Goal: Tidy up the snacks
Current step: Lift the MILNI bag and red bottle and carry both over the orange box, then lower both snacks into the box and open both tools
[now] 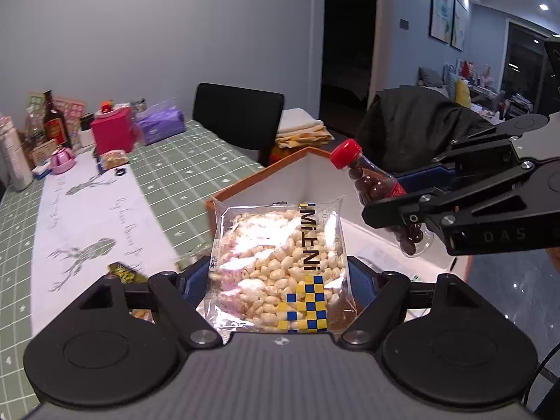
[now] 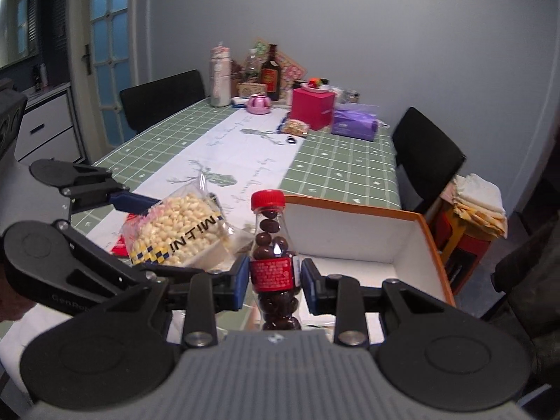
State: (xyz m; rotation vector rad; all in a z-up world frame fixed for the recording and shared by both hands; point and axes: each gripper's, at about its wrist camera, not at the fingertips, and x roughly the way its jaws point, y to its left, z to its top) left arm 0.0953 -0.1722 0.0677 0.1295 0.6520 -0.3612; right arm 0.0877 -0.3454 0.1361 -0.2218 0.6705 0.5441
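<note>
My left gripper is shut on a clear bag of puffed rice snack with a yellow and blue check print, held above the near end of the table. My right gripper is shut on a small clear bottle of chocolate balls with a red cap and red label, held upright. An open box with orange outside and white inside stands just beyond both grippers. In the left wrist view the bottle hangs tilted over the box. In the right wrist view the bag is to the left.
The table has a green check cloth with a white runner. At its far end stand a pink box, a purple tissue pack, a small snack bag and bottles. Black chairs flank it.
</note>
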